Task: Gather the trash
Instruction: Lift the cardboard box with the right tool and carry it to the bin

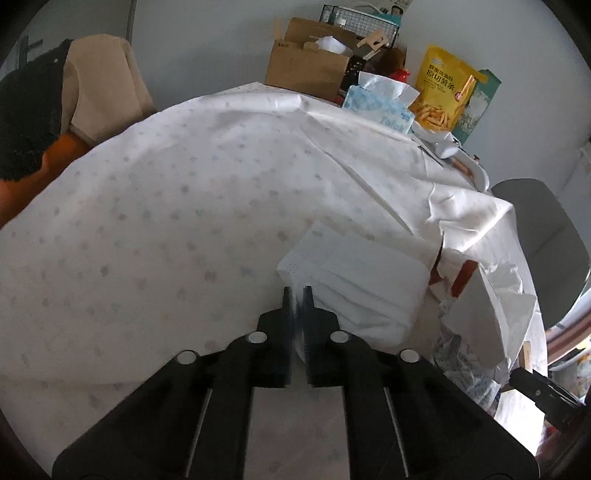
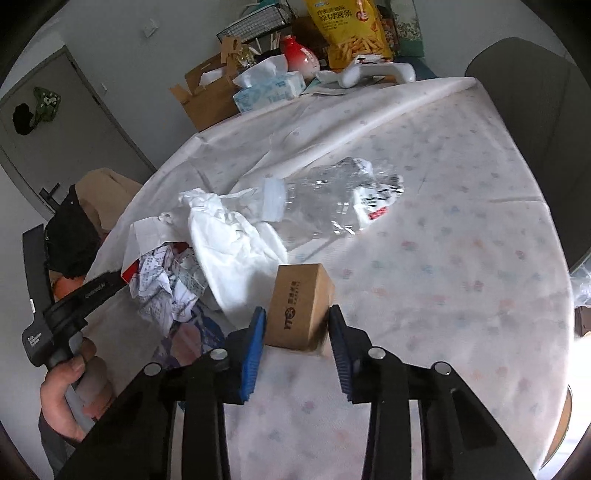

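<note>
My right gripper [image 2: 297,312] has its blue pads [image 2: 255,343] against both sides of a small brown cardboard box [image 2: 301,306] on the dotted tablecloth [image 2: 461,277]; it is shut on the box. To the box's left lies a white trash bag [image 2: 229,240] holding crumpled receipts [image 2: 166,288]. Behind it lies a crushed clear bottle [image 2: 325,206] with a white cap. A hand [image 2: 66,398] holds my left gripper at the bag's rim. In the left wrist view, my left gripper [image 1: 297,291] is shut, pinching a thin pale fold of the bag [image 1: 351,277].
At the table's far edge stand a tissue box [image 2: 266,90], a yellow snack bag [image 2: 351,33], a red-and-white jar [image 2: 299,55] and an open cardboard carton [image 1: 306,62]. A grey chair [image 2: 535,110] stands beside the table. Clothes hang over another chair [image 1: 103,81].
</note>
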Demonstrator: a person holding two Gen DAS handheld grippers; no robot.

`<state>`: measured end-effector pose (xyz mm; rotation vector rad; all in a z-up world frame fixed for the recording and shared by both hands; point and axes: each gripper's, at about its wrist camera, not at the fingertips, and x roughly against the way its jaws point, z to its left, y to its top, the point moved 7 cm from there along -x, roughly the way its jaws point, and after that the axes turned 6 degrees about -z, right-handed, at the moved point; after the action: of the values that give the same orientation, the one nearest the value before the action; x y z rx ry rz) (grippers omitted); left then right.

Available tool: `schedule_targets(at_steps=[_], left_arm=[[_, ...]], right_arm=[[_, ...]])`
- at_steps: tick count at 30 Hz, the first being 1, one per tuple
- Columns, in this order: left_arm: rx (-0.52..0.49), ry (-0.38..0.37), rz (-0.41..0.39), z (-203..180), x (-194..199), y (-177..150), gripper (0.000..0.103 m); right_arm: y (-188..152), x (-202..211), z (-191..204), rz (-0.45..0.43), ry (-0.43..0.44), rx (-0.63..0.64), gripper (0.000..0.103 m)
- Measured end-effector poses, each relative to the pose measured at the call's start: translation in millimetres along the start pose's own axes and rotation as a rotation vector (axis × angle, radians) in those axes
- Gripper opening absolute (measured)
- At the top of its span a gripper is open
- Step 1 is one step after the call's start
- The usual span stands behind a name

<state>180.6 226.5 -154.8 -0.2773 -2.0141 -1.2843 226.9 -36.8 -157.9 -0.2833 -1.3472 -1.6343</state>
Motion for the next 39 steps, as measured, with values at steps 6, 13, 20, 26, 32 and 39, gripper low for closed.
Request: schedule_targets(at_steps=[6,13,20,26,32,39], left_arm=[[0.004,-0.001,-0.088,-4,35,7,0.003],[-0.032,-0.039,-0.172,-27,82,25,0.003],[-0.062,-0.084,-0.237,-59,122,33,0.003],[-0.102,-0.132,-0.272,-106,150,33,0.003],[-0.126,-0.233,-0.277,-158,165,17,0.003],[-0.204,-0.349,-0.208,-227,153,-19,0.003]], right_arm=[[-1,17,-17,-0.028,-0.004,-0.043,0.033],[0,46,-24,-0.080,0.017,-0.062,0.032],[-1,80,-36,-0.134,0.021,-0.076,0.032],[-1,123,-52,-0.212,0.017,-0.053,0.032],[-7,147,-91,-0.232,-0.062,-0.075,0.032],[-18,178,-159,-0.273,-0.172,-0.181,0.032]])
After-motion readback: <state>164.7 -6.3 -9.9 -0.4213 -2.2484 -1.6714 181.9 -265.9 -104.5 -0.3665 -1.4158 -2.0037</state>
